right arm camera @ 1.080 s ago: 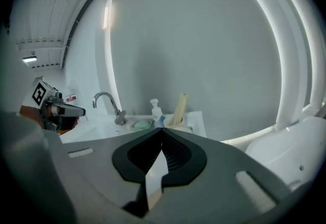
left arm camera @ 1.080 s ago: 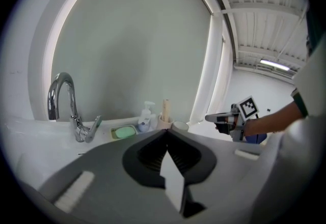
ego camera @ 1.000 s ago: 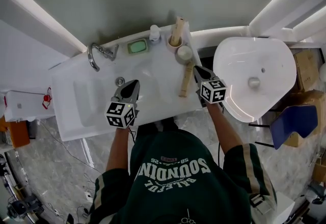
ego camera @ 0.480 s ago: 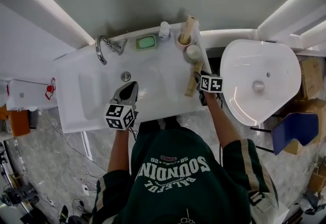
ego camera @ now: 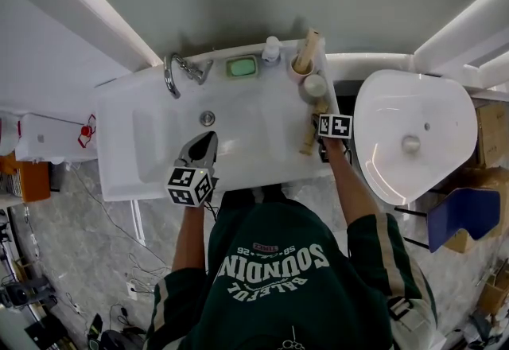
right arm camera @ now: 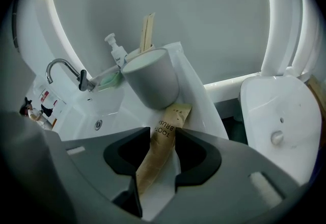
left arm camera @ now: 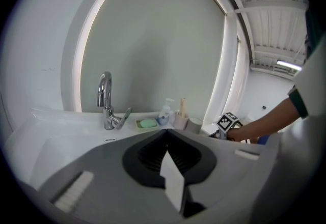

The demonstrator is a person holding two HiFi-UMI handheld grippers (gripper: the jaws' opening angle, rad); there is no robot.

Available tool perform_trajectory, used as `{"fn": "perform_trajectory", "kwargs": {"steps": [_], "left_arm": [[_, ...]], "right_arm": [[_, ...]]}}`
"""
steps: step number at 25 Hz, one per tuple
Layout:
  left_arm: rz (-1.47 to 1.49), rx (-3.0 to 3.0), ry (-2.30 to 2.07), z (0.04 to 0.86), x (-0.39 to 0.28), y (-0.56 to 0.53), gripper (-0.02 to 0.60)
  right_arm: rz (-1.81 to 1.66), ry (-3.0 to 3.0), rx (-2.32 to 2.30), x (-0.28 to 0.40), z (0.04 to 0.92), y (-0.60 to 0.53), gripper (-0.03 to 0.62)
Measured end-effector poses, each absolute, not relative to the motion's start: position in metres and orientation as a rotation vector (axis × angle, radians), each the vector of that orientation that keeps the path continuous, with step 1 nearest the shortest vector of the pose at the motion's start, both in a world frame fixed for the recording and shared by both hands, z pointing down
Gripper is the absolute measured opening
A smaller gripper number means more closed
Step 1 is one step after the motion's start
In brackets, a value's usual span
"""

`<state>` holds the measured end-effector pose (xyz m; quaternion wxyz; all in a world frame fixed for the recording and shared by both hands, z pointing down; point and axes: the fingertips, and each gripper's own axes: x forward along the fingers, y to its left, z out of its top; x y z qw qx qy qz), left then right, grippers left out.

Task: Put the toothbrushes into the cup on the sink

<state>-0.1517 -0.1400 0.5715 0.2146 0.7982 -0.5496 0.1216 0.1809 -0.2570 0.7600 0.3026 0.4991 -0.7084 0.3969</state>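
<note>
A brown paper toothbrush packet (ego camera: 310, 138) lies on the sink's right ledge, its far end against a grey cup (ego camera: 315, 86). My right gripper (ego camera: 322, 132) points steeply down over it. Its jaws stand open, with the packet (right arm camera: 162, 141) running between them and a gap at each side. The grey cup (right arm camera: 153, 83) stands just beyond. Behind it a pink cup (ego camera: 301, 67) holds another packet (ego camera: 308, 44) upright. My left gripper (ego camera: 205, 138) hovers at the basin's front edge, shut and empty, its tips (left arm camera: 166, 130) meeting.
The white sink (ego camera: 151, 169) has a chrome tap (ego camera: 180, 71) at the back left, a green soap dish (ego camera: 241, 67) and a pump bottle (ego camera: 272, 48) along the back. A white toilet (ego camera: 413, 134) stands right of the sink.
My right gripper has moved left from beside the packet and tipped down over it. Its jaws, shut a second ago, have spread around the packet. The left gripper has stayed put.
</note>
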Motion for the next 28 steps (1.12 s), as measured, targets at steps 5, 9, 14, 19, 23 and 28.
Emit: {"fn": "perform_trajectory", "kwargs": {"steps": [5,9,14,19,23,28], "left_arm": [[0.337,2.223,-1.510,0.572,-0.147,-0.141,0.051],[0.341,2.230,-1.496,0.574,-0.143,-0.143,0.051],[0.339,2.238,-1.489,0.574,-0.141,-0.145,0.051],[0.329,2.245,-1.485,0.572,-0.138,-0.147,0.051],[0.324,2.253,-1.481,0.571,-0.137,-0.149,0.051],[0.316,2.266,-1.482,0.567,-0.135,-0.149,0.051]], "right_arm": [[1.068,-1.844,1.241,0.179,0.763,-0.255,0.133],[1.132,-1.864,1.219,0.176,0.758,-0.251,0.049],[1.147,-1.904,1.223,0.176,0.750,-0.244,0.011],[1.043,-1.986,1.137,0.160,0.733,-0.227,0.008],[0.955,-2.078,1.064,0.138,0.714,-0.221,0.008],[0.842,-2.237,0.994,0.107,0.677,-0.225,0.008]]}}
